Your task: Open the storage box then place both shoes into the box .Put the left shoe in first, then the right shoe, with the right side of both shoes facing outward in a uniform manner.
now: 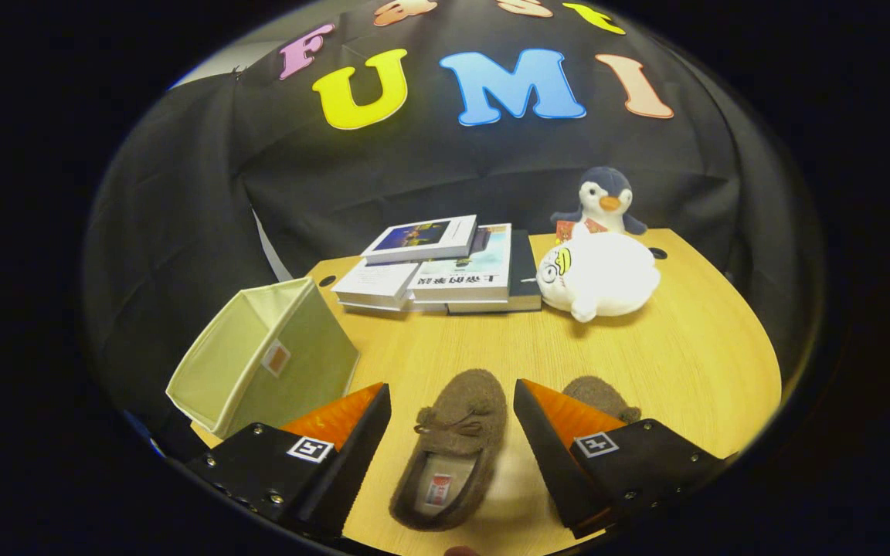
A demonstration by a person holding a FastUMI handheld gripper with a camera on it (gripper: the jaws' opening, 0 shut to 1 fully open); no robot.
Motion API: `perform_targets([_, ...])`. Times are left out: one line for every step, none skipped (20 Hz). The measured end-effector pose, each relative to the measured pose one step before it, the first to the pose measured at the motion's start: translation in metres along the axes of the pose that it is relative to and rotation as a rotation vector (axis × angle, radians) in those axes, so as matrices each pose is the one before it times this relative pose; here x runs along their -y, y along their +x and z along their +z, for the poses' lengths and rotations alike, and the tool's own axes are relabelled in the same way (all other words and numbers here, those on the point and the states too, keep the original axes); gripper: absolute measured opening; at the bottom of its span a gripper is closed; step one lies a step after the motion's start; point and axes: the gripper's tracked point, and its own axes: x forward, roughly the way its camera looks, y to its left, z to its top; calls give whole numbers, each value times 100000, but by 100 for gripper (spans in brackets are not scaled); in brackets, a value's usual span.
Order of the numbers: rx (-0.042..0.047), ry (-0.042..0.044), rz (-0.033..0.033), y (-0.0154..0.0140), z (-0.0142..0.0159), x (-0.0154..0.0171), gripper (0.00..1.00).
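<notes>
Your gripper (453, 401) is hovering over the wooden table (692, 347) with its fingers spread wide, pressing on nothing. Right in the gap between them lies one brown fuzzy shoe (451, 448), toe pointing away from you, opening toward you, sole flat on the table. I cannot tell from here whether either finger touches it; there looks to be bare table on each side. The second shoe (599, 396) sits just beyond your right finger, which hides most of it; you see only its rounded toe.

The storage box (263, 359) is off by your left finger, at the table's near left edge. It is a pale green fabric box, tipped so its open mouth faces left and away from the shoes, with a small tag on the side turned toward you.

Further ahead, well beyond the fingers, a stack of books (445, 266) lies across the back of the table. Just beside the books sits a white plush toy (598, 274), and behind it a penguin plush (602, 199) stands upright near the black cloth wall (182, 201). The stretch of table between the shoes and the books is bare wood.
</notes>
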Motion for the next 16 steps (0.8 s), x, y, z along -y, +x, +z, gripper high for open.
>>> perform_targets([-1776, 110, -95, 188, -837, 206, 98])
perform_targets([-2017, -106, -282, 260, -897, 277, 98])
perform_targets([-1562, -499, -330, 192, -648, 228, 98])
perform_targets([-1512, -657, -463, 192, -753, 248, 98])
perform_targets([-1450, -884, -370, 215, -650, 206, 98])
perform_targets([-1083, -886, -260, 233, -576, 133, 98])
perform_targets([-1258, -1100, -714, 179, -521, 247, 98])
perform_targets([-1358, -995, -581, 238, -609, 249, 98])
perform_targets([-1401, -579, -339, 167, -532, 109, 98])
perform_targets([-1010, -222, 203, 200, -452, -20, 98])
perform_targets([-595, 188, 158, 154, -251, 26, 98])
perform_targets([-491, 8, -129, 275, -319, 52, 98])
perform_targets([-710, 167, -310, 173, -264, 153, 98])
perform_targets([-1119, 597, -385, 246, -412, 129, 98])
perform_targets([-1205, 881, -383, 247, -241, 128, 98])
perform_targets([-1090, 1062, -301, 309, -236, 127, 98])
